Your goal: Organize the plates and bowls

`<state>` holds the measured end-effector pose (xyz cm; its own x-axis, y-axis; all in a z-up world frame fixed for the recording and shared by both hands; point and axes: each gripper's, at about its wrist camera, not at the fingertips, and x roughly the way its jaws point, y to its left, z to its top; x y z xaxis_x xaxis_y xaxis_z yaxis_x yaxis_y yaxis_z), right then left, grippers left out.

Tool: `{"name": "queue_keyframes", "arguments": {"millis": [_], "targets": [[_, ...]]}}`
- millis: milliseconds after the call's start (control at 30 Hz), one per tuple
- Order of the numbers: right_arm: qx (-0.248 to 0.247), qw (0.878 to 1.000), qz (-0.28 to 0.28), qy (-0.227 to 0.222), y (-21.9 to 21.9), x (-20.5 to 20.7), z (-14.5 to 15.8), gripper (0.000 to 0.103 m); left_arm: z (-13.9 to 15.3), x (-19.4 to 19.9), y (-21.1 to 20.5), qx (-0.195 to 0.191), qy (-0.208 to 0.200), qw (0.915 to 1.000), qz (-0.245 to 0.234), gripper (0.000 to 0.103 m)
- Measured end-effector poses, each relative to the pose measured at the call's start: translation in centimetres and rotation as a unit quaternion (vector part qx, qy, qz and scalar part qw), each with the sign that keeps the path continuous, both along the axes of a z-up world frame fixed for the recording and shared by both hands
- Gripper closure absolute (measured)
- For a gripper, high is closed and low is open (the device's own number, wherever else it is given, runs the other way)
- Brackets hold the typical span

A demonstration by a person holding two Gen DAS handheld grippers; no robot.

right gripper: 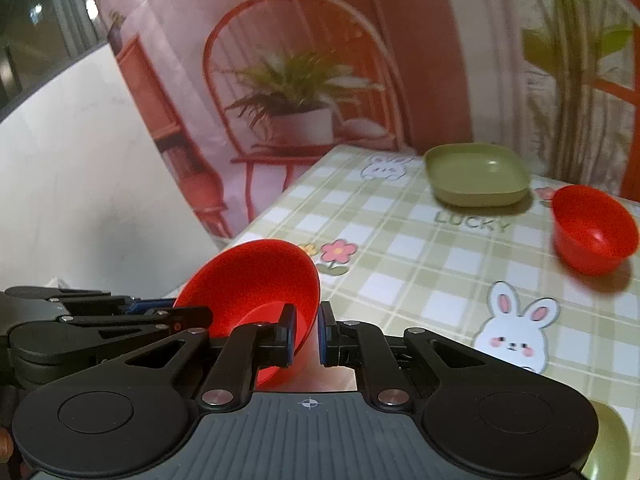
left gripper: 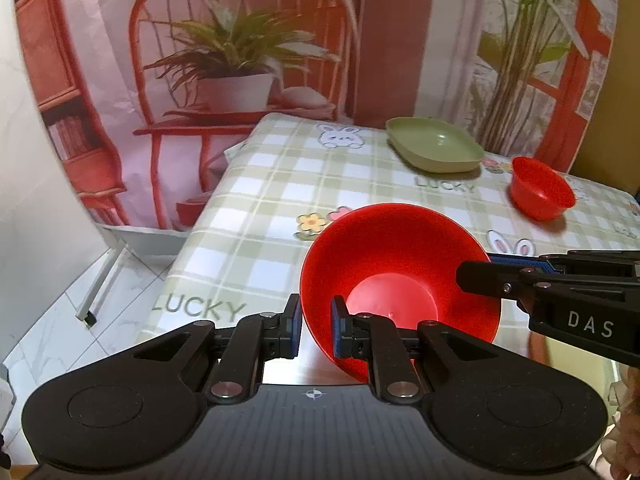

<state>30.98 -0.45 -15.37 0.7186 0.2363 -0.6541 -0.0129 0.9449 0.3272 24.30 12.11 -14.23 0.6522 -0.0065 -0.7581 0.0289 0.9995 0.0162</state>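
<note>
Both grippers, left and right, pinch opposite rims of one red bowl, holding it tilted above the near table edge, likely to carry it toward the far-right small bowl beside the green plate.

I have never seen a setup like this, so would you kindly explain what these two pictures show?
There is no robot: a person carries two handheld grippers, each with a wide-angle camera looking along its fingers, giving one picture per gripper. The left gripper and the right gripper are both shut on opposite sides of the rim of one large red bowl, held tilted above the table edge. On the checked tablecloth lie a green dish and a small red bowl, a little apart.
</note>
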Motion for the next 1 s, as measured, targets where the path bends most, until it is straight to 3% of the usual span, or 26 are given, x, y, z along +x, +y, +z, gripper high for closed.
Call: {"name": "queue_keyframes", "arguments": {"millis": [367,1000], "targets": [[0.007,0.998,-0.057,-0.028,-5.4,-3.5,1.1,0.093,0.6,-0.1,-6.3,0.019,0.004,0.9989,-0.043,0.087],[0.02,0.987,-0.142,-0.074,-14.4,-9.7,2.2,0.093,1.1,-0.7,-15.0,0.017,-0.012,0.9937,-0.11,0.085]]}}
